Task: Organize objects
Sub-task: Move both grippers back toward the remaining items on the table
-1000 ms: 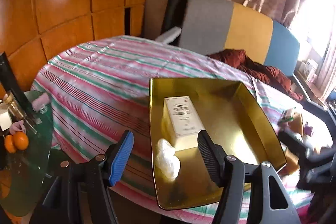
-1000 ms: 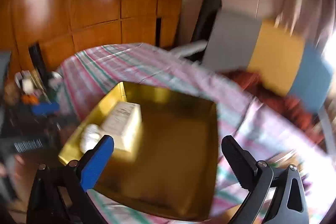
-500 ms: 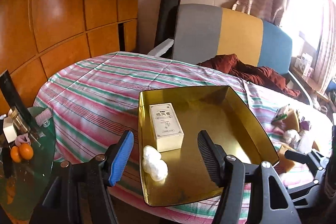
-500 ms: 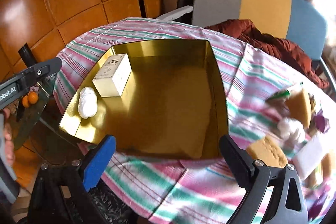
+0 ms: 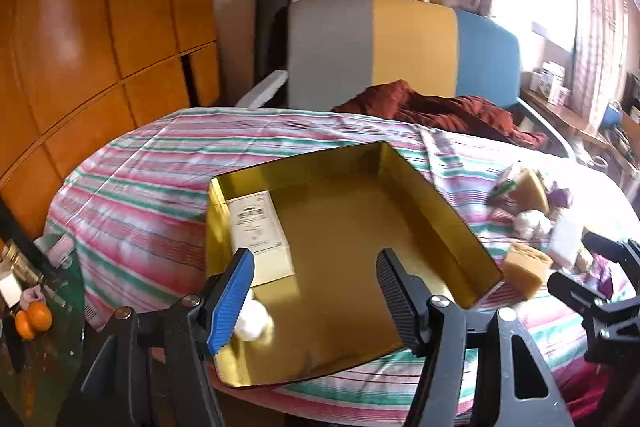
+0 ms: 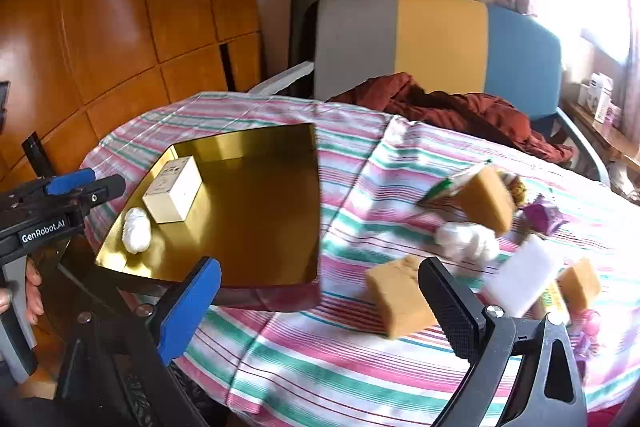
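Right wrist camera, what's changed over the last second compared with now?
The right gripper swung right, off the gold tray toward the loose pile, and now hangs open by a tan sponge. The left gripper shifted slightly over the tray. Neither took hold of anything. The white box and cotton wad stayed in the tray.

Box (image 6: 173, 190) and cotton ball (image 6: 136, 235) in tray (image 6: 280, 259) (left side), sponges (image 6: 400, 297) right of tray
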Demonstrator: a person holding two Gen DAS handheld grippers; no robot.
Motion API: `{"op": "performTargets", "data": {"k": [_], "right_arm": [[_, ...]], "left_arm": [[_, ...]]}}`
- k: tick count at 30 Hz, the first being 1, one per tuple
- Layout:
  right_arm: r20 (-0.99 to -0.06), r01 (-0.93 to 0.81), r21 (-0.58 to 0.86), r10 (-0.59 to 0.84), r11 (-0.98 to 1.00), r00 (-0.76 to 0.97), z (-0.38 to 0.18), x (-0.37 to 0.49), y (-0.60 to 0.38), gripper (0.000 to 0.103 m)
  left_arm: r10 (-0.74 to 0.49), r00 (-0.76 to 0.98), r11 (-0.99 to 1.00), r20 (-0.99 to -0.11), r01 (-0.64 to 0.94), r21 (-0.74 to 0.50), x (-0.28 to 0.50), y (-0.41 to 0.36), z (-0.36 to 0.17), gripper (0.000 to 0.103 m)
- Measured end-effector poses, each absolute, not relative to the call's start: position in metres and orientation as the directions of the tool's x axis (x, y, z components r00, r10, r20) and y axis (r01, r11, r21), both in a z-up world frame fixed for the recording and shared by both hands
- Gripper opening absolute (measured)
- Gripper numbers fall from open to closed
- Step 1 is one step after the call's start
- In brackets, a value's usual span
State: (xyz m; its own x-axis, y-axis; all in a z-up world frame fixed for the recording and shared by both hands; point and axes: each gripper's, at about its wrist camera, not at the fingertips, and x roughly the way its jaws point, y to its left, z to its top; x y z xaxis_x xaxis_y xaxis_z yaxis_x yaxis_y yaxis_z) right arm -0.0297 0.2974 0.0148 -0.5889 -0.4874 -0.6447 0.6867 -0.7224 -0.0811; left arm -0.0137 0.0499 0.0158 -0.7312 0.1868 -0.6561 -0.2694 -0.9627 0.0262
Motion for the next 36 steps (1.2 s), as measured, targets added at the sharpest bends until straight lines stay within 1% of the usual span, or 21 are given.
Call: {"op": "performTargets", "data": {"k": [9,17,22,29,34,35,36], "right_arm": [[-0.675,0.547,-0.057,-0.371,-0.835,-0.638,0.017,-0.062,0.365,0.100],[-0.701,0.404,-0.004,-0.285,-0.915,-0.654,0.026,-0.087,0.427,0.100],[-0.700,0.316,-0.009,-0.220,-0.949,-0.679,0.038,-0.097,0.458,0.102],[-0.716,0.276,0.003,-0.194,-0.961,-0.670,0.044,-0.102,0.490,0.102],[-0.740,0.259,0.038,-0.201,-0.965,-0.642,0.043,-0.102,0.512,0.103],[-0.745,0.256,0.046,-0.204,-0.966,-0.636,0.043,-0.102,0.517,0.103],[-0.750,0.253,0.054,-0.207,-0.966,-0.628,0.044,-0.103,0.520,0.103]], "left_arm": [[0.303,-0.687,-0.894,-0.661,-0.446,0.053,-0.002,0.101,0.015,0.065],[0.435,-0.576,-0.764,-0.692,-0.643,0.054,0.017,0.154,0.008,0.065],[0.498,-0.487,-0.669,-0.717,-0.742,0.040,0.029,0.183,0.001,0.065],[0.514,-0.390,-0.548,-0.764,-0.835,0.057,0.034,0.227,-0.013,0.065],[0.474,-0.303,-0.498,-0.827,-0.867,0.032,0.020,0.262,-0.031,0.065],[0.466,-0.298,-0.491,-0.833,-0.870,0.037,0.018,0.268,-0.035,0.066],[0.454,-0.295,-0.481,-0.841,-0.875,0.047,0.015,0.275,-0.038,0.071]]}}
